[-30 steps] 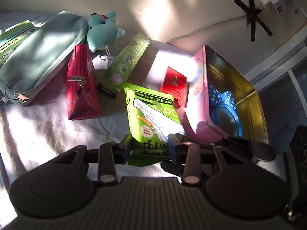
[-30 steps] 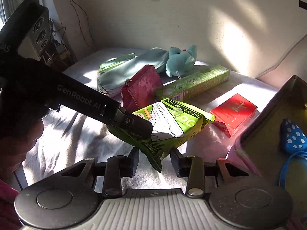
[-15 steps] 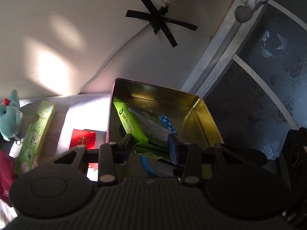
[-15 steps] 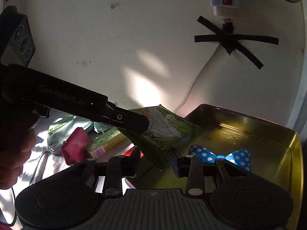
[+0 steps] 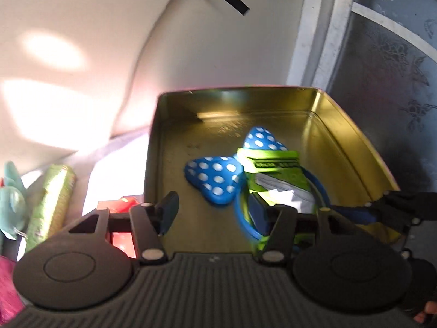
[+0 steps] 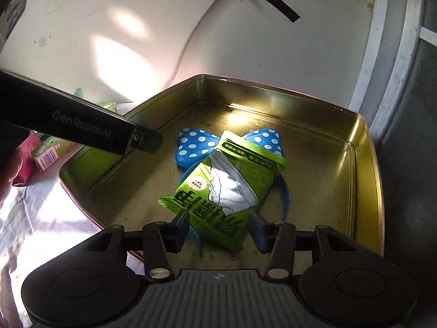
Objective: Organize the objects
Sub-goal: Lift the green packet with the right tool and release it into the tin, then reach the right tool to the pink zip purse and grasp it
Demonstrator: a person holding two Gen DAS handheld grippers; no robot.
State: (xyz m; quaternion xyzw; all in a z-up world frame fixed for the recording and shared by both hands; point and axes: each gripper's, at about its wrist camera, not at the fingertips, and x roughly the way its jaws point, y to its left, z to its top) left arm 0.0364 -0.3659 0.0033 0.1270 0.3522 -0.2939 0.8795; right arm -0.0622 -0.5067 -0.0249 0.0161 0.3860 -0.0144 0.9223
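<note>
A green tissue pack [image 6: 226, 188] lies inside the gold metal tin [image 6: 366, 180], on top of a blue polka-dot bow headband [image 6: 195, 143]. My right gripper [image 6: 220, 228] is open, its jaws just above the near end of the pack. My left gripper [image 5: 213, 213] is open and empty over the tin [image 5: 352, 136]; in its view the pack [image 5: 275, 175] lies to the right of the bow [image 5: 215, 175]. The left gripper's body [image 6: 82, 128] crosses the right wrist view at left.
Outside the tin to the left, on a white cloth, lie a red box [image 5: 120, 205], a long green box [image 5: 52, 205], a teal plush toy [image 5: 11, 205] and a pink pouch [image 5: 6, 295]. A wall and a window frame [image 6: 393, 41] stand behind the tin.
The left gripper carried the green pack from the cloth to the tin, opened and let it go. The pack now lies in the tin. Both grippers have moved over the tin.
</note>
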